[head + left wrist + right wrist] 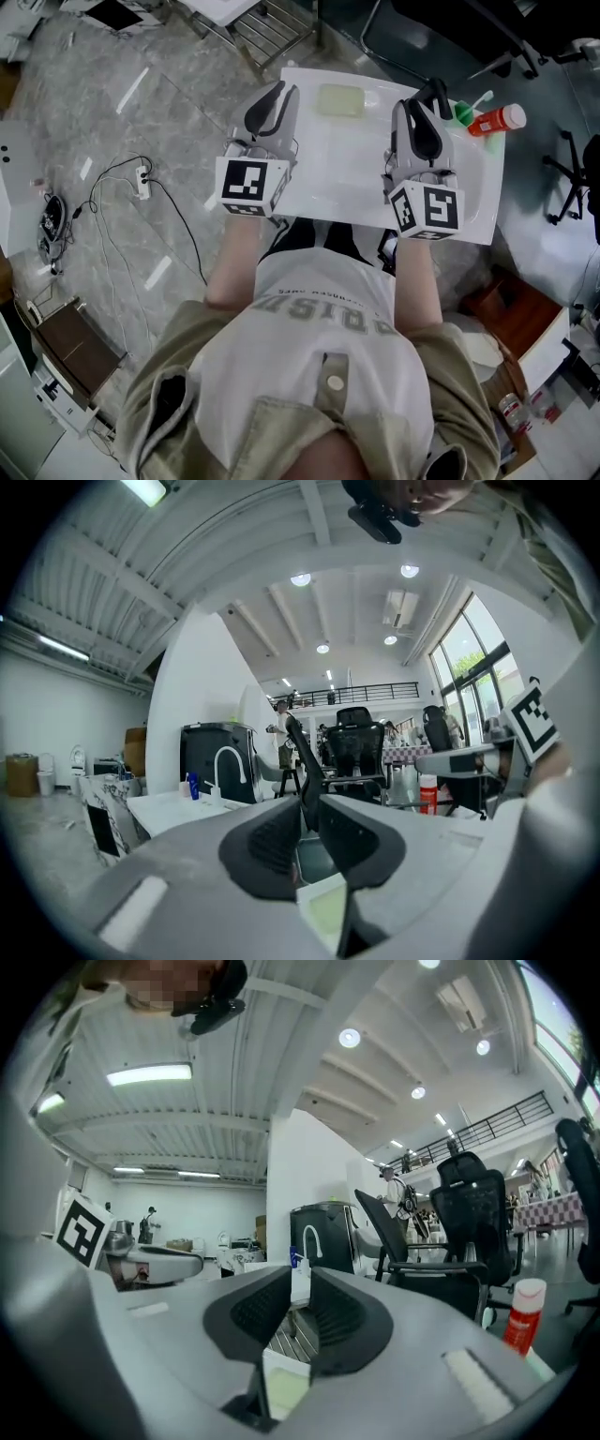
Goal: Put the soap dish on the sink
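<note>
I'm holding both tools up and pointing them about level, with the soap dish (339,100) sitting on the white worktop (347,183) near its far edge, flat and untouched. The left tool (277,94) is hanging just left of the soap dish, not touching it. Its pads are sitting almost together with only a thin slit between them, and nothing is in the slit. The right tool (424,101) is hanging right of the soap dish, a bit further off than the left one. It reads the same: pads nearly closed, a narrow gap, gripping nothing. Each tool's marker cube is facing up at me on my side of the soap dish, left cube (251,185) and right cube (428,208). A green item (463,113) and a red bottle with a white cap (497,120) are lying right of the soap dish, past the right tool. Both tool views are looking out across the room at office chairs and a white tap (228,761) on a dark cabinet, far off
</note>
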Motion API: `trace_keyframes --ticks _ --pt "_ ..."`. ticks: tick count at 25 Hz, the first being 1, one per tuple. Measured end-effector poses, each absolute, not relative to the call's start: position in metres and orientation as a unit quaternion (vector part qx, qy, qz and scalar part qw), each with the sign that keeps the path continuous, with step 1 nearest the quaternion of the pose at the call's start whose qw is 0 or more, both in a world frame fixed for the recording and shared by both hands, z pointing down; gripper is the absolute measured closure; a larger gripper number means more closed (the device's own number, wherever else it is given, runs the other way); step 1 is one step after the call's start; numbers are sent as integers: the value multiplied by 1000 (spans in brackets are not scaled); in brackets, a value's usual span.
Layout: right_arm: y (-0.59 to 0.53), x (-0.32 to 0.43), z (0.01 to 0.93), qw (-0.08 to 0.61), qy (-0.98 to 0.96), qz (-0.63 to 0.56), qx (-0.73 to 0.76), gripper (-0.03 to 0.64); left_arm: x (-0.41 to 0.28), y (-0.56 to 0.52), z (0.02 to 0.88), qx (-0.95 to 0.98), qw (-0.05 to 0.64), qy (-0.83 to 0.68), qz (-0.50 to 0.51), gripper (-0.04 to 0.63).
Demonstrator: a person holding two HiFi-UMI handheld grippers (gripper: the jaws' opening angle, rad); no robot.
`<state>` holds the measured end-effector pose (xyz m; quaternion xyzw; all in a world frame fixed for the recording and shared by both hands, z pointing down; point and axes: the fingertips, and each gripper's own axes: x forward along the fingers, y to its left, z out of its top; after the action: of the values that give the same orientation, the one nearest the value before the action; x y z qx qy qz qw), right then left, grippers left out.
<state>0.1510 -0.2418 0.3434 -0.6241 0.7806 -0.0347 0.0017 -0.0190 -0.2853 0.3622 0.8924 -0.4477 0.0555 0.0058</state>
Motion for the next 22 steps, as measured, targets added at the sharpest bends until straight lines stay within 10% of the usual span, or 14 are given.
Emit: trace_keyframes --ticks 22 --pt "-212 161 307 -7 739 34 -673 611 -22 -270 336 885 -59 -460 45 588"
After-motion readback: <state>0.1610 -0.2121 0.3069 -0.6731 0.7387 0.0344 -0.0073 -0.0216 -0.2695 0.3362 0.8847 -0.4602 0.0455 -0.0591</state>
